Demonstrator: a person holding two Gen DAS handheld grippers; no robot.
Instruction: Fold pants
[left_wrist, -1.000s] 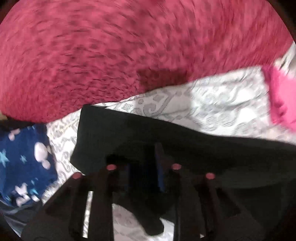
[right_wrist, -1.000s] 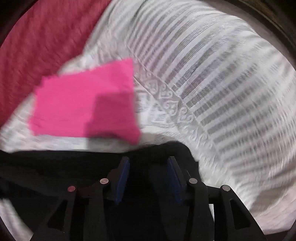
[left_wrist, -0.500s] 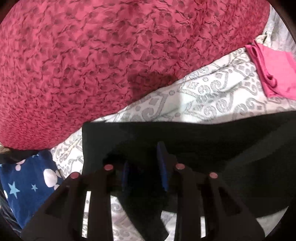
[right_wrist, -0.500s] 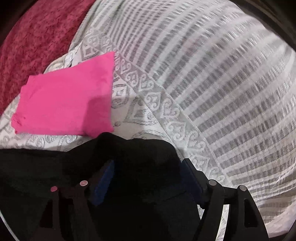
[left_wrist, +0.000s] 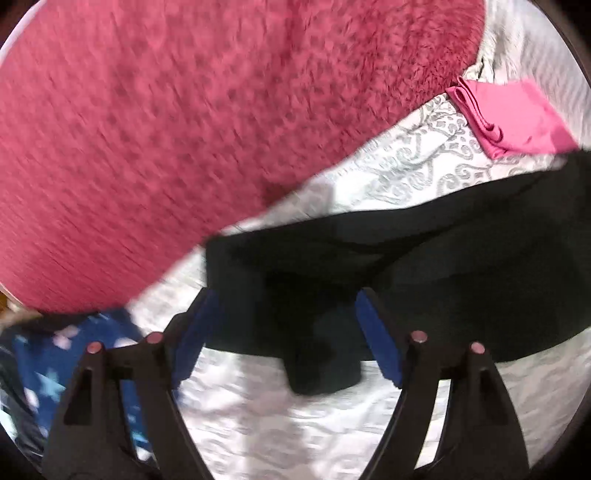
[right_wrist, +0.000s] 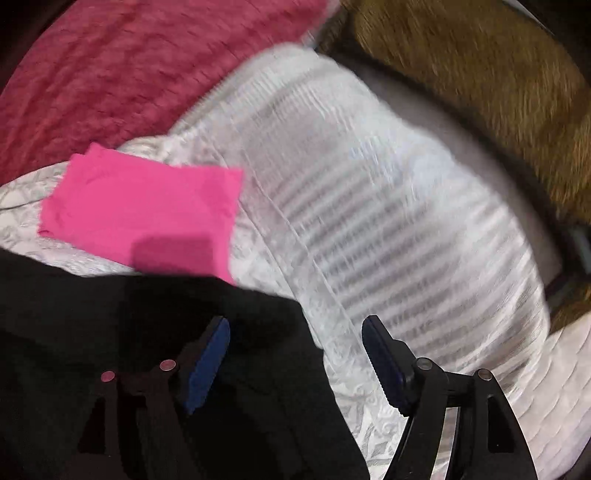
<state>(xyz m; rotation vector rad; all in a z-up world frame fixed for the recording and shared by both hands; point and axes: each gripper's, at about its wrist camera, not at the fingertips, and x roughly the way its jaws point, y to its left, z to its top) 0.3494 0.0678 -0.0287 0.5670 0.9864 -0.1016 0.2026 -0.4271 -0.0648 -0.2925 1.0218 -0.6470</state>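
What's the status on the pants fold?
Left gripper jaws just opened, off the black pants. Right gripper open. Pants flat on bedspread. Pink cloth alongside.

The bed's white patterned sheet (left_wrist: 417, 166) carried black pants (left_wrist: 461, 266) laid flat, a folded pink cloth (right_wrist: 147, 210) just beyond them, a crimson blanket (left_wrist: 203, 129), and blue star-printed fabric (left_wrist: 48, 369).
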